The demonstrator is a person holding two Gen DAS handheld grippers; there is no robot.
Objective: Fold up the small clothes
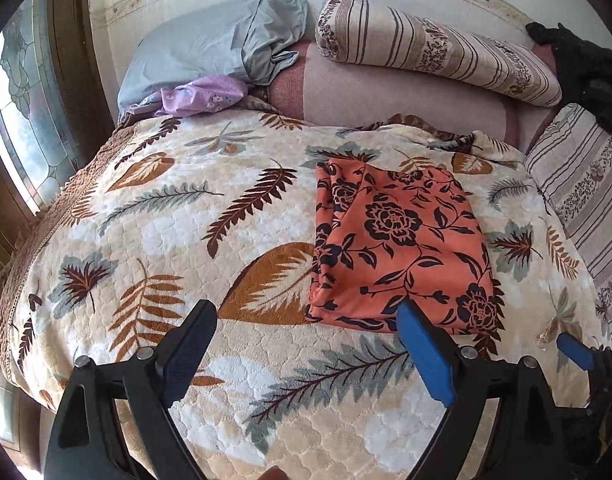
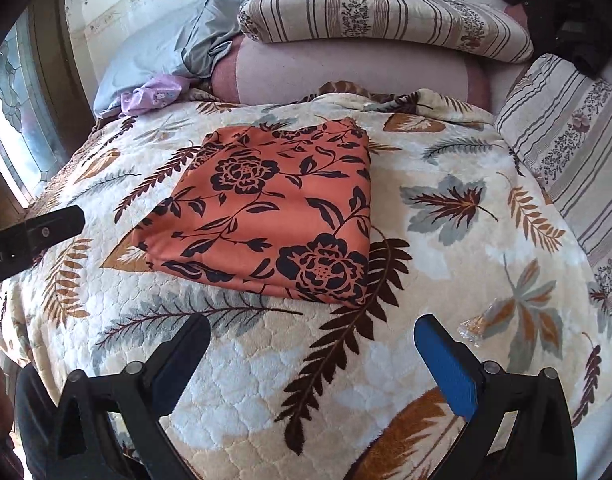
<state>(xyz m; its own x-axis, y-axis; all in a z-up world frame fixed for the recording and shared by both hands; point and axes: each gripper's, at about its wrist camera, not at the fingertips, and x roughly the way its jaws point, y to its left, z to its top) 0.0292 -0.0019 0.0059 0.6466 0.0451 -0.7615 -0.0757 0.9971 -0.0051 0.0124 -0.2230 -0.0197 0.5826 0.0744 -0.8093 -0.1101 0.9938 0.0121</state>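
Note:
An orange garment with a black flower print (image 1: 397,248) (image 2: 278,216) lies folded into a flat rectangle on the leaf-patterned bed blanket (image 1: 166,208) (image 2: 445,248). My left gripper (image 1: 307,312) hangs open above the blanket, just short of the garment's near edge, with nothing between its black and blue fingers. My right gripper (image 2: 313,328) also stands open and bare, a little in front of the garment's near edge. In the left wrist view one blue finger of the right gripper shows at the lower right. In the right wrist view the left gripper's black body pokes in from the left edge.
A grey pillow (image 1: 210,52), a lilac flowered cloth (image 1: 202,94) and a striped rolled quilt (image 1: 433,48) lie at the head of the bed. A striped cushion (image 2: 565,132) and dark clothing (image 2: 565,20) sit at the right. A small clear wrapper (image 2: 475,326) lies on the blanket. A window (image 1: 22,120) is at the left.

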